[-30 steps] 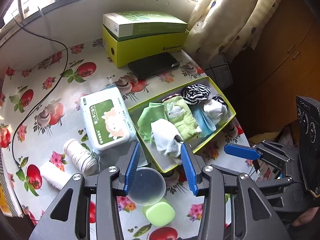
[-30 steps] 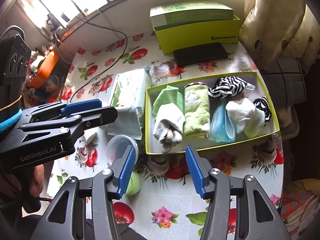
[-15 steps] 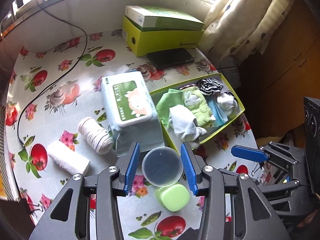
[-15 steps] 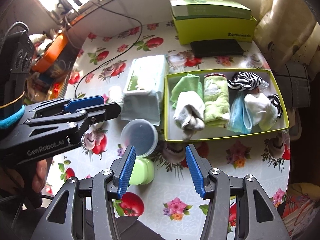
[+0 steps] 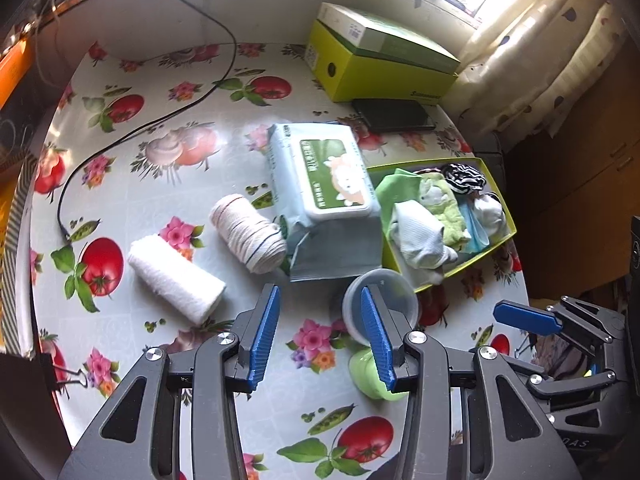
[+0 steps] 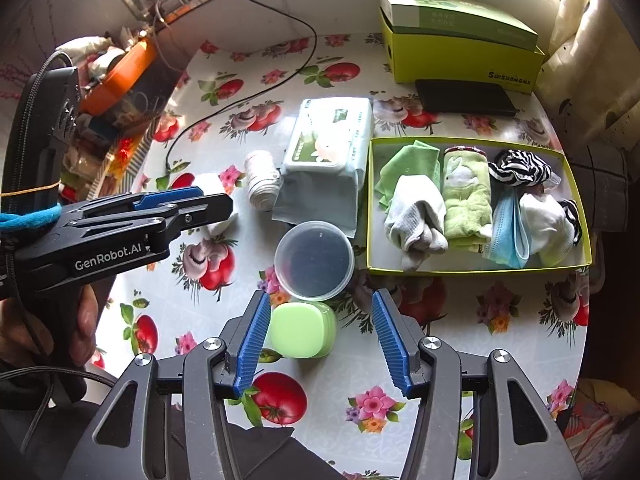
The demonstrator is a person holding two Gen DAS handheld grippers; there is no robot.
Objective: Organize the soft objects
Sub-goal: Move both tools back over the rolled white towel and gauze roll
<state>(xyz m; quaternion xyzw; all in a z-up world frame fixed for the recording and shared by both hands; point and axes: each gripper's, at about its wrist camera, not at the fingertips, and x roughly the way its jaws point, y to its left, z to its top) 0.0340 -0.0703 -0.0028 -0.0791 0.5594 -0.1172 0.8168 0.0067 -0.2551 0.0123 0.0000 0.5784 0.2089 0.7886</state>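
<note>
— Okay, containers first. What's in the yellow-green tray [image 6: 472,269]?

— Soft stuff, packed side by side: a light green cloth [image 6: 404,168] at the left end, a white sock [image 6: 416,216] partly on top of it, a green towel with a white rabbit [image 6: 466,196], a blue face mask [image 6: 506,232], a white cloth bundle [image 6: 546,228], and a black-and-white striped piece [image 6: 520,166] at the back right. The tray sits on the right side of the fruit-print tablecloth [image 5: 168,120].

— Other containers?

— A round clear plastic tub [image 6: 314,260] with a dark inside, just left of the tray's near corner. Can't tell if anything's in it. A small green lidded box [image 6: 302,330] right below it. At the back, a yellow-green carton [image 6: 464,60] with a green box [image 6: 456,16] on top and a flat black case [image 6: 466,98] in front.

— Soft things still outside the tray?

— A rolled white towel [image 5: 174,278], fluffy, lying on its side on the left. Near it a spool of cream yarn [image 5: 248,234], touching the wet-wipes pack [image 5: 324,184].

— Grippers?

— The left gripper [image 5: 318,330] has its jaws wide apart with nothing between them, over bare cloth just near the towel and yarn. The right gripper [image 6: 318,342] is also spread, nothing gripped; the green box shows between its blue pads [image 6: 252,344] but isn't touched.
</note>
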